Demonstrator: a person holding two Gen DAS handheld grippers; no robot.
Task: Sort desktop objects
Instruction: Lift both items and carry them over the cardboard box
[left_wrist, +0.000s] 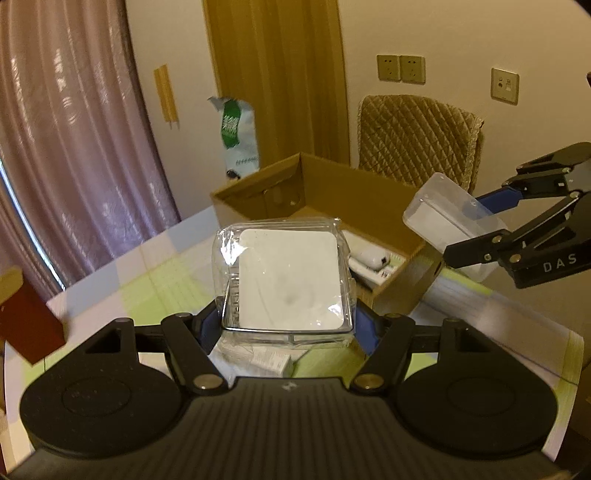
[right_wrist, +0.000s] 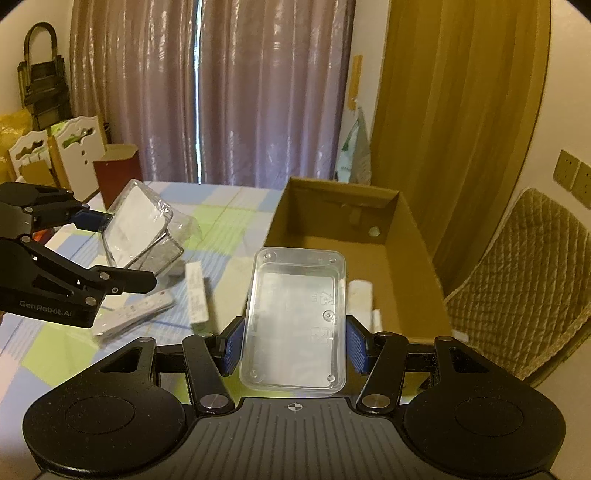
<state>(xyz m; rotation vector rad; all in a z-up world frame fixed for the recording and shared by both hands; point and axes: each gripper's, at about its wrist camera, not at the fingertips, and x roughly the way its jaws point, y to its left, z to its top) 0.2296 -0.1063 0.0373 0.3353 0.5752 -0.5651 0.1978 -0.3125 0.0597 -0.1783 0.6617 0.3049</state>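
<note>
My left gripper (left_wrist: 288, 325) is shut on a clear plastic case (left_wrist: 288, 277) with a white square insert, held above the checked tablecloth (left_wrist: 162, 280). In the right wrist view the left gripper (right_wrist: 122, 251) and its case (right_wrist: 136, 225) are at the left. My right gripper (right_wrist: 295, 343) is shut on a clear rectangular plastic tray (right_wrist: 295, 317), held at the near edge of the open cardboard box (right_wrist: 406, 240). From the left wrist, the right gripper (left_wrist: 474, 227) and tray (left_wrist: 450, 221) hang over the box's (left_wrist: 332, 184) right side. White items (right_wrist: 360, 295) lie inside the box.
A white remote (right_wrist: 136, 312) and a narrow white packet (right_wrist: 195, 295) lie on the table left of the box. A dark red box (right_wrist: 118, 177) stands at the table's far corner. A chair with a quilted cover (right_wrist: 528, 280) is right of the box, with curtains behind the table.
</note>
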